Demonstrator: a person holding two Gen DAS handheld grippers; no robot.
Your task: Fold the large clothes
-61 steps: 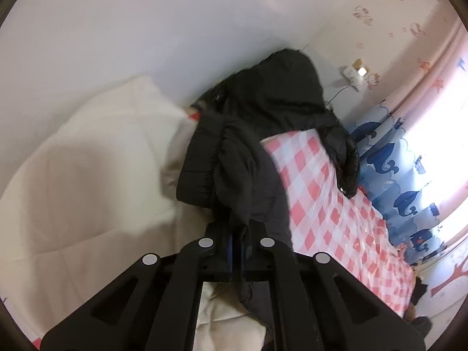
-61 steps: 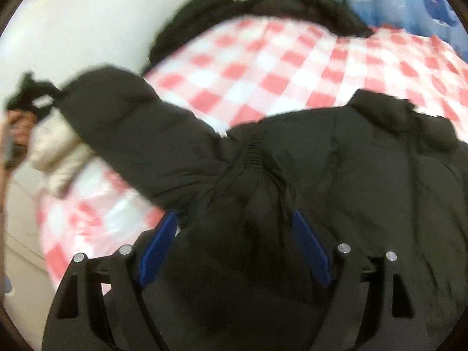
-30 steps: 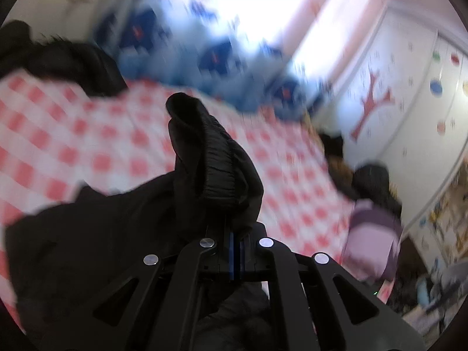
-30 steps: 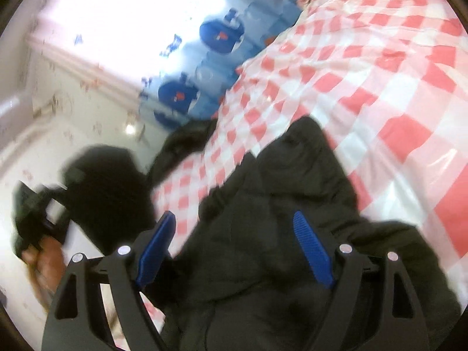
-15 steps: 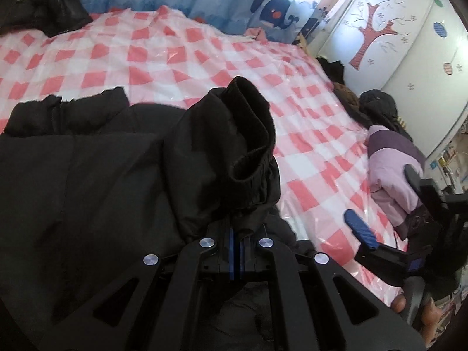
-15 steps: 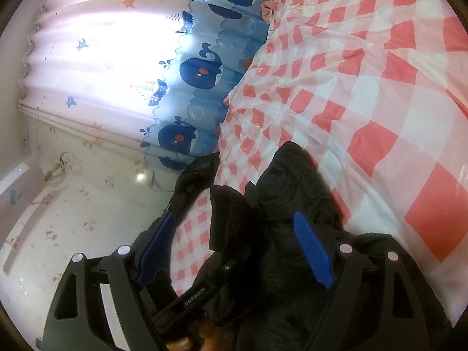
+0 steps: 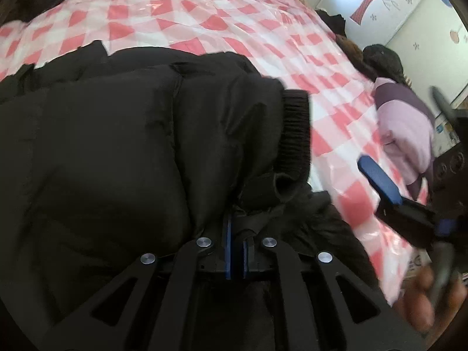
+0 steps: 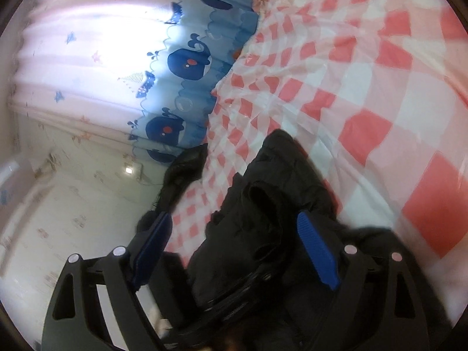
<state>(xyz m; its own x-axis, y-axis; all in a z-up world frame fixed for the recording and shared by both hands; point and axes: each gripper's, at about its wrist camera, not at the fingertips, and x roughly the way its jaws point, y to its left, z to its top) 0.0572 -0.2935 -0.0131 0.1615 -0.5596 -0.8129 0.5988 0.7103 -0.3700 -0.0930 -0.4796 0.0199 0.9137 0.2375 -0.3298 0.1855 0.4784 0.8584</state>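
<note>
Fingers of the left gripper point(image 7: 236, 234) are pinched tight on the black coat point(image 7: 117, 146), near its sleeve cuff point(image 7: 294, 134). Beside it, the right gripper point(image 8: 234, 245) is wide open, holding nothing. The coat lies on the pink checked bed cover point(image 7: 204, 8). Farther off hangs a whale curtain point(image 8: 187, 58).

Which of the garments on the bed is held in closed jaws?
The black puffer jacket, gripped near its ribbed cuff by the left gripper. The pink and purple jacket lies untouched at the bed's edge.
</note>
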